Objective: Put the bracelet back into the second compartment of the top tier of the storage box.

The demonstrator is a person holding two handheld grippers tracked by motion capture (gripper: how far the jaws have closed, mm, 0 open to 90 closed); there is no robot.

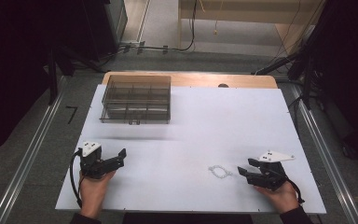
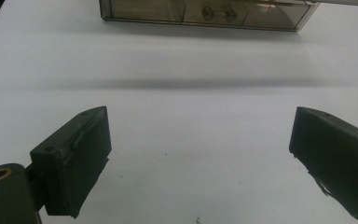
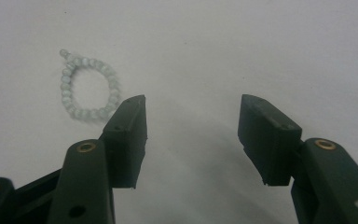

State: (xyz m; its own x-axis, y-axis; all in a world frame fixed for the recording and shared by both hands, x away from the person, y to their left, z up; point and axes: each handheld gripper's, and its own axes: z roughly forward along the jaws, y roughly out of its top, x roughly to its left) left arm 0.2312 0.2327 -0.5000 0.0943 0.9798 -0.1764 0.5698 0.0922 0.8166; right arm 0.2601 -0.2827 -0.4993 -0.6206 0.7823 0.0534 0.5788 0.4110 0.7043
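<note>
**Bead bracelet off your right tongs, not yet gripped**

High view. Your right gripper (image 1: 243,172) lay low over the white table (image 1: 205,121), jaws apart with nothing between them. The bead bracelet (image 1: 219,171) sat just beyond its tips, near but not touching. Your left gripper (image 1: 116,158) rested well apart from the bracelet, jaws wide and empty. The clear divided organizer box (image 1: 136,99) stood far ahead of the left gripper, at the table's far edge.

Left gripper view. The left gripper (image 2: 200,140) showed matte black, blocky jaws standing wide open on bare table. The organizer box (image 2: 205,11) was straight ahead: smoky transparent plastic, thin stiff walls, a small latch at its front.

Right gripper view. The right gripper (image 3: 191,121) was partly open and empty. The bracelet (image 3: 88,84) lay flat ahead and to the left of the left jaw, close beside its tip. It was a loop of small, round, pale glossy beads with a short tail at the top.

Handling, as judged: light, limp on its string, beads hard and slippery. You would do best to pinch across one side of the loop, pads low against the table, since the beads could roll out of a shallow grip.
</note>
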